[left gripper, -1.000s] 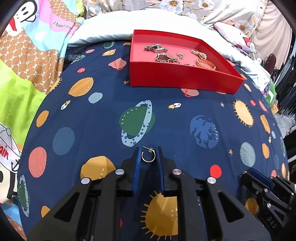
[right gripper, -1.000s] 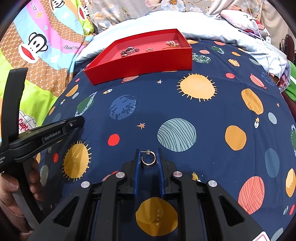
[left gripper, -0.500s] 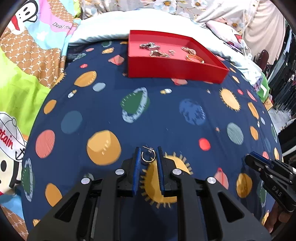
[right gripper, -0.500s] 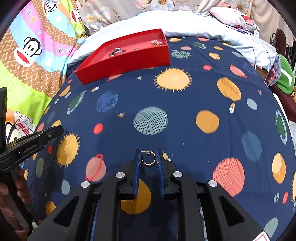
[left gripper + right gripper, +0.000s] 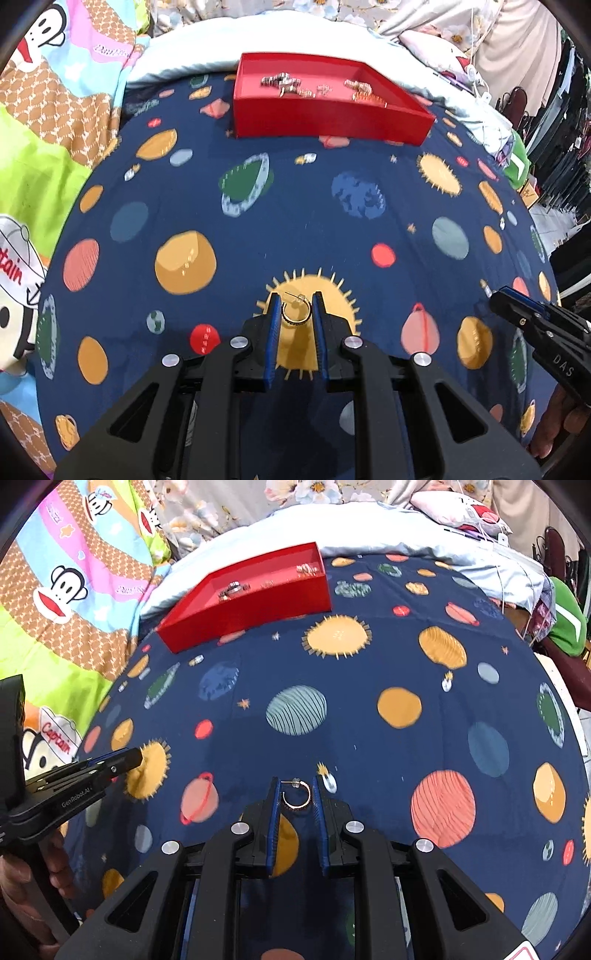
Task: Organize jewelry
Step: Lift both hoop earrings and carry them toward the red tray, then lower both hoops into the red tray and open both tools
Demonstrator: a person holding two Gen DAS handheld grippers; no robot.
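My left gripper (image 5: 295,308) is shut on a gold hoop earring (image 5: 295,314), held above the space-print cloth (image 5: 295,206). My right gripper (image 5: 294,794) is shut on a rose-gold hoop earring (image 5: 296,796), also above the cloth. A red tray (image 5: 325,118) stands at the far side of the cloth with several pieces of jewelry (image 5: 284,82) in it; it also shows in the right wrist view (image 5: 258,605). The right gripper's tip shows at the right of the left wrist view (image 5: 524,314). The left gripper's tip shows at the left of the right wrist view (image 5: 110,764).
A cartoon-print blanket (image 5: 55,122) lies to the left. A pale duvet (image 5: 406,531) and pillows (image 5: 461,509) lie behind the tray. A green item (image 5: 565,627) and dark furniture (image 5: 554,147) stand off the right edge.
Both grippers have drawn back from the red tray toward the near side of the cloth, each still holding its earring. The tray looks farther away in both views.
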